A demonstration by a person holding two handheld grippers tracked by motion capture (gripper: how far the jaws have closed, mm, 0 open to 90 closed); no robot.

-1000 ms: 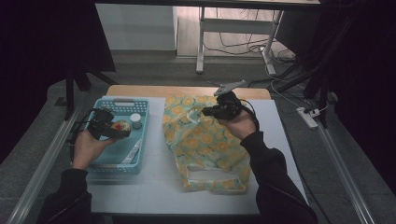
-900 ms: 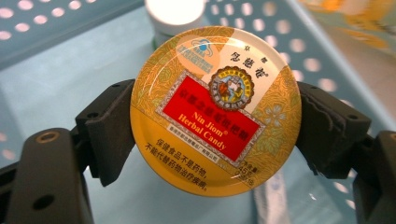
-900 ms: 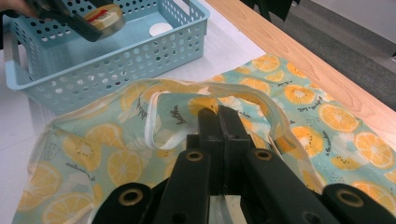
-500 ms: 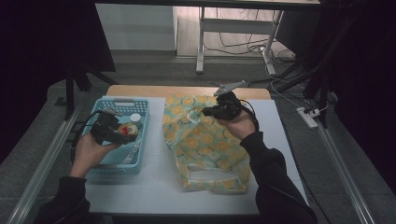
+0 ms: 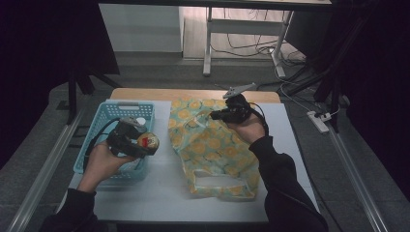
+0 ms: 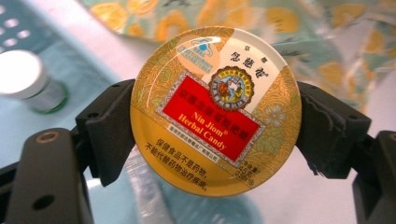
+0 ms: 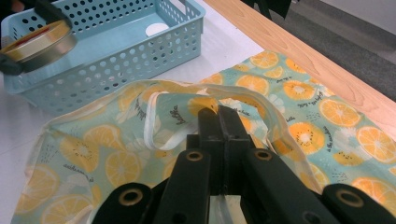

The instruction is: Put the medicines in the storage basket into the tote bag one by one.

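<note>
Gripping the round candy tin (image 6: 215,110) by its rim, my left fingers (image 6: 111,130) press on it from both sides with the lid facing up toward me, so the hold looks firm and square across the widest part. That left gripper (image 5: 138,141) hangs just above the near right corner of the blue basket (image 5: 126,110), beside the open edge of the fruit-print bag (image 5: 212,150). A small white-capped bottle (image 6: 29,80) lies in the basket below. My right fingers (image 7: 218,122) are pinched shut on the bag's upper edge near its strap, and the right gripper (image 5: 223,115) lifts that edge a little off the white counter (image 5: 159,193). I judge the step in hand to be carrying the tin across into the bag's mouth. To do it well, I should keep the right side lifted so the mouth gapes rather than lies flat, since the cloth is limp and will fold shut if I slacken. The tin should travel level, clear the basket wall first, then go in low under the raised edge before the left fingers part. Letting go too high risks the tin rolling off the cloth onto the counter. How wide the mouth stands open I cannot tell from here.
</note>
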